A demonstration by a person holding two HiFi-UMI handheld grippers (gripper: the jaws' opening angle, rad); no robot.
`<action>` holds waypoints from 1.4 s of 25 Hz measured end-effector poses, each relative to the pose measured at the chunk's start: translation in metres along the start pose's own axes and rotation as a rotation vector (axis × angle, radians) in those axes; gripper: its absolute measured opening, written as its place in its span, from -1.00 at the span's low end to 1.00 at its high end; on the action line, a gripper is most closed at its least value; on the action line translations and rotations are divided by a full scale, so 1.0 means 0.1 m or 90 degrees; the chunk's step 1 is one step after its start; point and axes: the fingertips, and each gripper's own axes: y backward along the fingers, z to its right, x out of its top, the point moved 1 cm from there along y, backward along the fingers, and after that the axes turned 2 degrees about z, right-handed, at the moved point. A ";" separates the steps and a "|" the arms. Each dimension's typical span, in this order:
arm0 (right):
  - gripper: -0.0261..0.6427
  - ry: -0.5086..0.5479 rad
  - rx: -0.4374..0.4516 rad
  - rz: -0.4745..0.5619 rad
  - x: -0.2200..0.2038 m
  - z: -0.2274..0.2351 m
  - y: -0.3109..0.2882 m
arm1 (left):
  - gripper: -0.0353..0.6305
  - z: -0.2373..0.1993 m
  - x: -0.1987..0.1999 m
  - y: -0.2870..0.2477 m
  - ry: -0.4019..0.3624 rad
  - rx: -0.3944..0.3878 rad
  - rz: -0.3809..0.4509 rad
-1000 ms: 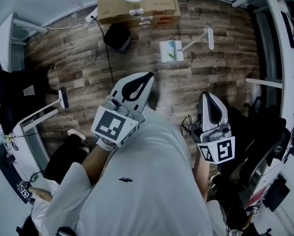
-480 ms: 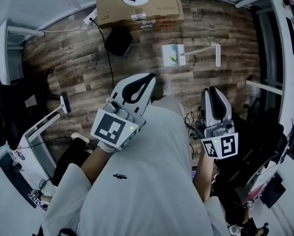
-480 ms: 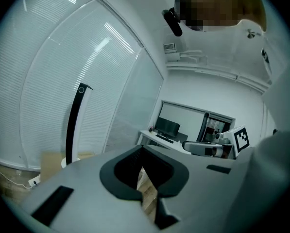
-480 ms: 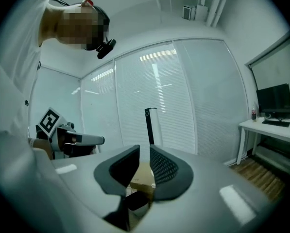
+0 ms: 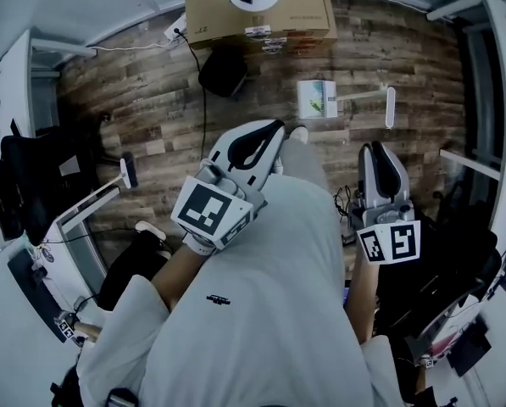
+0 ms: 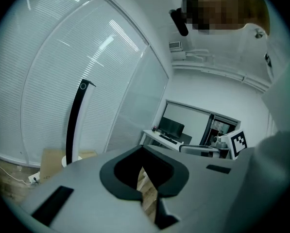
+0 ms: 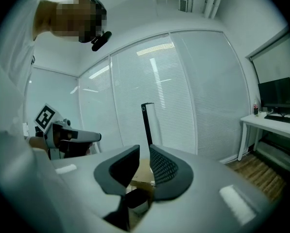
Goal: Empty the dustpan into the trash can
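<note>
Shift: left tool [image 6: 141,152] pressed together, empty | right tool [image 7: 145,159] just parting, empty | both advanced

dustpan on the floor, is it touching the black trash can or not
Apart. The head view shows a strip of bare wooden floor between the dustpan and the black trash can.

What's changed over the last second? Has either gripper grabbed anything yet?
Both the left gripper and the right gripper have moved forward, closer to the dustpan on the floor. The right gripper's jaws have just been opening to a narrow gap, with nothing between them. Nothing was taken hold of. The dustpan, the black trash can and the cardboard box stay put on the floor.
</note>
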 end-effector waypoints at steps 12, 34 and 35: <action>-0.31 -0.042 -0.063 -0.032 -0.10 0.81 -0.20 | -0.88 0.08 -0.07 -0.74 -0.016 -0.007 -0.053; 0.05 0.032 -0.144 -0.161 -1.17 2.20 -0.82 | -0.88 -0.11 -0.76 -1.89 0.010 0.024 -0.136; 0.06 0.032 -0.137 -0.173 -1.25 2.24 -0.86 | -0.88 -0.13 -0.81 -1.93 0.007 0.025 -0.142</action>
